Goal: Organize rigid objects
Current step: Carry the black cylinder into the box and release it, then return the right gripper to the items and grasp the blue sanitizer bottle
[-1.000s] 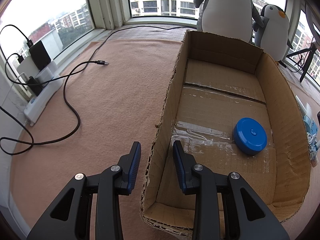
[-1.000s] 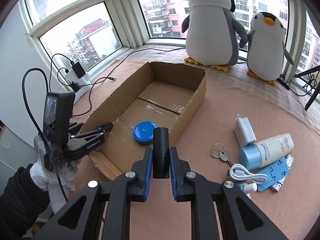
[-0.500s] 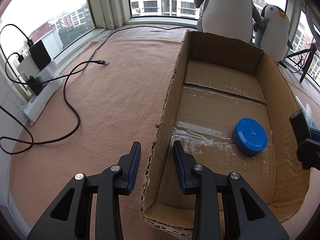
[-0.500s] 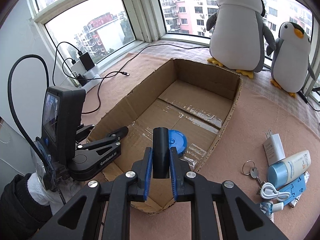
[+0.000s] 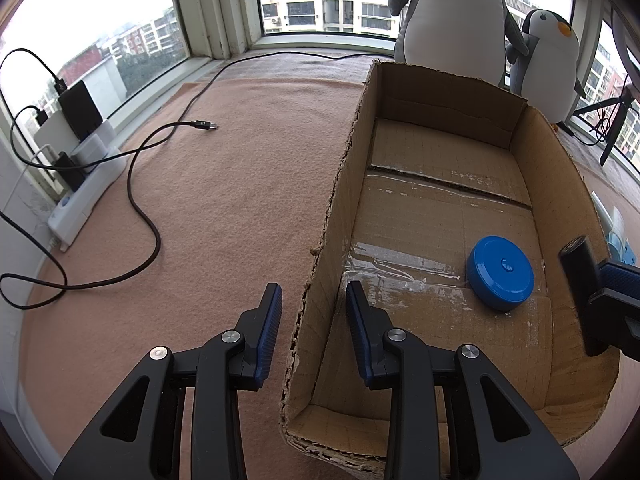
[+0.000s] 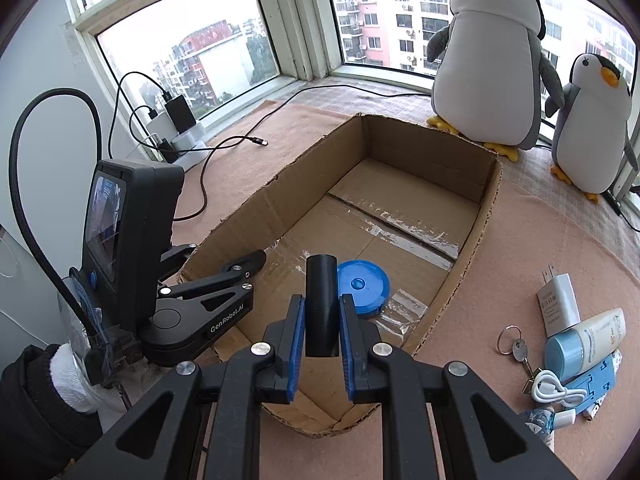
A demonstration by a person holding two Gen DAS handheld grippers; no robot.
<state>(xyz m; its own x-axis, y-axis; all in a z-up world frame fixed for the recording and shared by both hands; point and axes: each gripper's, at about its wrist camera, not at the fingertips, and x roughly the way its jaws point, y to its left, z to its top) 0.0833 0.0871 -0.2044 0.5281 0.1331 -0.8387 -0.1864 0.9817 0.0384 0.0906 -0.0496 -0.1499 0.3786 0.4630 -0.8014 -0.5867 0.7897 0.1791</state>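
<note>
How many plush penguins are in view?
2. The large penguin stands behind the cardboard box's far end; the small penguin stands to its right, by the window. None seems hidden.

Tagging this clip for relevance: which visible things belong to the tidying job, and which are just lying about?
Job: brown cardboard box, round blue plastic disc, black cylinder in right gripper, white charger, keys.
Background: plush penguins, black cable.

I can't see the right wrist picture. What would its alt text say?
The right gripper grips an upright black cylinder over the near end of an open cardboard box that holds a blue round lid. The left gripper straddles the box's left wall; a charger, keys, tube and cable lie right of the box, two plush penguins behind.
</note>
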